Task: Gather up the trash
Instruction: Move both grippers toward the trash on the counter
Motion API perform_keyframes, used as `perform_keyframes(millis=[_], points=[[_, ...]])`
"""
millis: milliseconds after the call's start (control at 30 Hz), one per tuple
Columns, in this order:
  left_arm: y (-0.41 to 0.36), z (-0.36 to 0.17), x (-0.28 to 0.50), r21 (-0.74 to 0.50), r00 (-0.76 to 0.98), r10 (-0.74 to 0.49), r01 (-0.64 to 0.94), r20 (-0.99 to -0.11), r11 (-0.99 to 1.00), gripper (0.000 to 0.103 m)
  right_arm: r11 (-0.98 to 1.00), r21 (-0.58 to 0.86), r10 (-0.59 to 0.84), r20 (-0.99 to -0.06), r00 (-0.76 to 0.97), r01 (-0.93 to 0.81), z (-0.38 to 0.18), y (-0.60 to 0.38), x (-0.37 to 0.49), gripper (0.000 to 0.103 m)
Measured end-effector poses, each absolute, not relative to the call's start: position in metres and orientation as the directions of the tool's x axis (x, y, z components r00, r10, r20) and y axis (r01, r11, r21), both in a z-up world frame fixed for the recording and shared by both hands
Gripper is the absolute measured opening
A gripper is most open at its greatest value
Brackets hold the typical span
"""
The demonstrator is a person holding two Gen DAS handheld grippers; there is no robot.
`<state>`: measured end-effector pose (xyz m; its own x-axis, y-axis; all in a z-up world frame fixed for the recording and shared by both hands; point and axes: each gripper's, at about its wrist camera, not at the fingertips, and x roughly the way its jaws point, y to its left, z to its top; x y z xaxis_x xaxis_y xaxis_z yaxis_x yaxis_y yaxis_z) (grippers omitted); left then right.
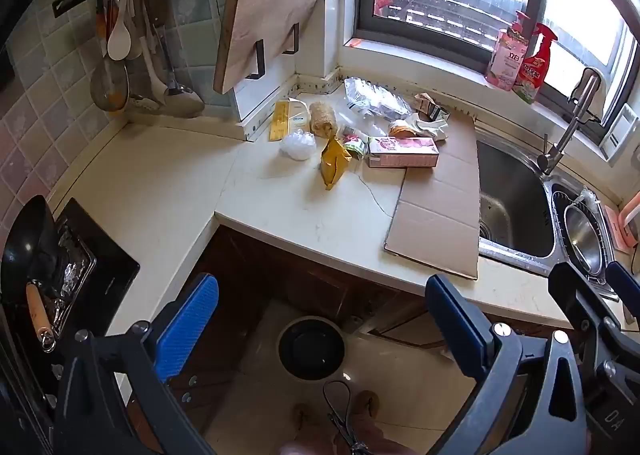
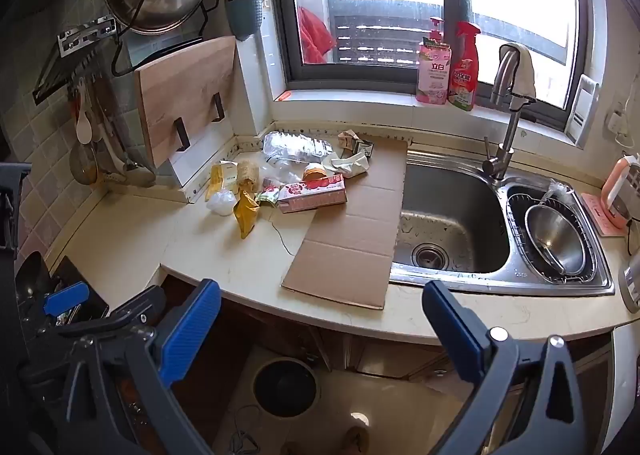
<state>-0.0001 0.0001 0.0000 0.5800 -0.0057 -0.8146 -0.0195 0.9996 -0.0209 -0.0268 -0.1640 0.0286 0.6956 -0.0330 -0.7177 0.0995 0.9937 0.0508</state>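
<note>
Kitchen floor tiles fill the near ground, and on them, tucked against the dark cabinet fronts below the worktop edge, stands a round dark bin [image 1: 311,348] with its mouth open upward, probably parked there so litter can be dropped straight off the counter. Above it hang both tools: the left gripper [image 1: 322,329] and the right gripper [image 2: 320,329] each have their blue jaws spread wide and hold nothing, seemingly poised before a first pick. Beyond the pale countertop [image 1: 168,191] edge a flattened cardboard sheet [image 1: 438,211] lies beside the sink [image 2: 452,215], reaching partly over its left rim. Farther back, gathered in the corner under the window, sits the trash pile [image 1: 352,135]: a pink carton [image 1: 402,152], a yellow packet [image 1: 335,166], a white crumpled bag [image 1: 297,145], clear plastic wrap [image 1: 374,99] and crumpled wrappers, bunched together as if heaped for collection. All of it lies well apart from both sets of jaws, ahead and beyond them, slightly left of centre in the right wrist view.
</note>
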Motion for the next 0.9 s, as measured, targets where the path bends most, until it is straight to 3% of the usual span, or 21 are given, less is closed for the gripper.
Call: perform_keyframes(millis=[900], points=[[-0.0001,-0.0023,-0.0028,-0.009,0.583,-0.007,0.000,-0.813,1.000,0.099,0.993,0.062,-0.024,-0.721,0.693,0.100,0.0226,-0.1598,-0.0303,0.102]])
